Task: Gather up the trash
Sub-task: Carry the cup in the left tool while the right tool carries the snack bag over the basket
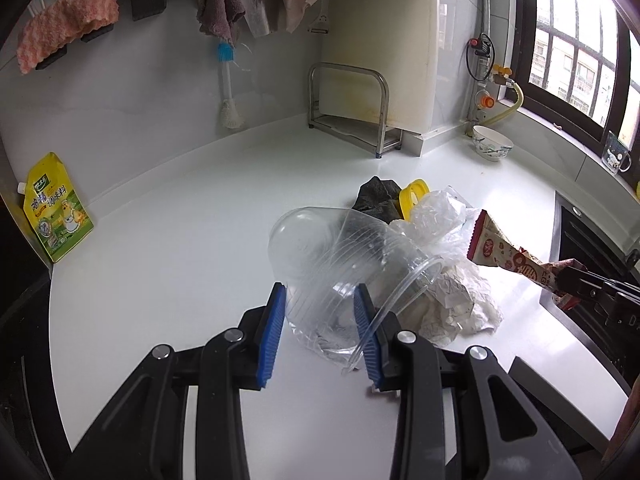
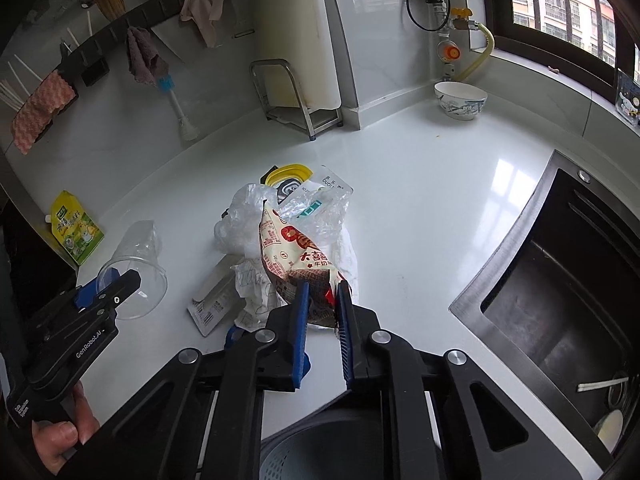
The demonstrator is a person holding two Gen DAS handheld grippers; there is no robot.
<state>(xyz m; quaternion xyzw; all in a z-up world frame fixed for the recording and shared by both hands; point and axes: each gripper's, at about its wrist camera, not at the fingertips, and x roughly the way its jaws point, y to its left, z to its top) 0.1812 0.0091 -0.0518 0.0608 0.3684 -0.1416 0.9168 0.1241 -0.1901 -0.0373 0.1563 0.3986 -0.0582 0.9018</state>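
Clear plastic first: a ribbed transparent cup [image 1: 352, 264] lying tilted between the blue pads [image 1: 272, 332] of the left gripper [image 1: 320, 332], one pad outside the wall and the other inside the rim, pinching that wall. Seen from the right wrist, same cup [image 2: 134, 268] lifted off the white counter [image 2: 420, 208], near its left edge, with a hand [image 2: 60, 436] wrapped round the gripper handle below.

Red-and-cream snack wrapper [image 2: 296, 256] clamped at its lower end between the narrowed fingers of the right gripper [image 2: 322, 312], raised above the trash heap.

Heaped mid-counter: crumpled clear bags [image 2: 316, 212], crumpled white paper [image 1: 456, 300], a yellow lid [image 1: 412, 196], a dark grey wad [image 1: 376, 198], a flat white card with a barcode [image 2: 212, 296] lying against the paper.

Along the back edge: a steel rack [image 1: 348, 108] and a patterned bowl [image 2: 460, 100] toward the window corner. At the left edge, a yellow seasoning pouch [image 1: 56, 208] leaning upright. Black sink [image 2: 560, 280] set into the right side of the counter. A grey bin [image 2: 320, 452] just below the front edge, under the right gripper.
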